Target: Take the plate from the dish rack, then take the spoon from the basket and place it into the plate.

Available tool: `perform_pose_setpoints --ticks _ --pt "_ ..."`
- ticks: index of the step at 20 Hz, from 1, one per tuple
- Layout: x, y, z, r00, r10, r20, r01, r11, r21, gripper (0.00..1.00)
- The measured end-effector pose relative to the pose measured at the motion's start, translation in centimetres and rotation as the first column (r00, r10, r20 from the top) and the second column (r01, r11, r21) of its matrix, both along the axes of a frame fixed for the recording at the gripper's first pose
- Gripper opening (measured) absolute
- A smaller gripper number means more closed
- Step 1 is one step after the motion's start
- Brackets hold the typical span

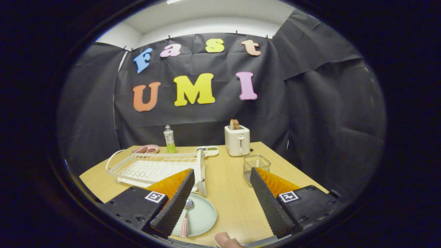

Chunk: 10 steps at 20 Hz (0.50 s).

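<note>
Gripper view: your tool (220,203) is spread wide, holding nothing. Plate (201,217) is off the dish rack (151,167), on the table (231,193), with the spoon (187,215) lying in it. Basket (256,164) looks empty. Task looks done.

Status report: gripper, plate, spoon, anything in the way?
Gripper open, holding nothing. Spoon lies in plate beside dish rack. Basket beyond fingers. Nothing obstructing.

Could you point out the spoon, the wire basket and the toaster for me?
spoon (188,205): gripper view, on its bowl, resting in the plate.
wire basket (256,164): gripper view, on its front mesh wall.
toaster (237,142): gripper view, on its front face.
gripper (220,198): gripper view, midway between the open jaws.
</note>
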<state>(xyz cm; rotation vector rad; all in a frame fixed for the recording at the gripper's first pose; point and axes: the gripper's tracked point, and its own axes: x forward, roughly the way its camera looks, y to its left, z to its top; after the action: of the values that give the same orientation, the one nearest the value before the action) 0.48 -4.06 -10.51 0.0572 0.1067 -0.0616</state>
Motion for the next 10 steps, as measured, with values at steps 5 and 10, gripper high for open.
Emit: perform_pose_setpoints --ticks 5,10 --pt "-4.6 -0.7 2.4 0.999 0.014 0.033 -0.015 1.0 0.019 1.0" --pt "-8.9 -0.9 3.9 0.996 0.003 0.086 0.001 0.999 -0.038 1.0"
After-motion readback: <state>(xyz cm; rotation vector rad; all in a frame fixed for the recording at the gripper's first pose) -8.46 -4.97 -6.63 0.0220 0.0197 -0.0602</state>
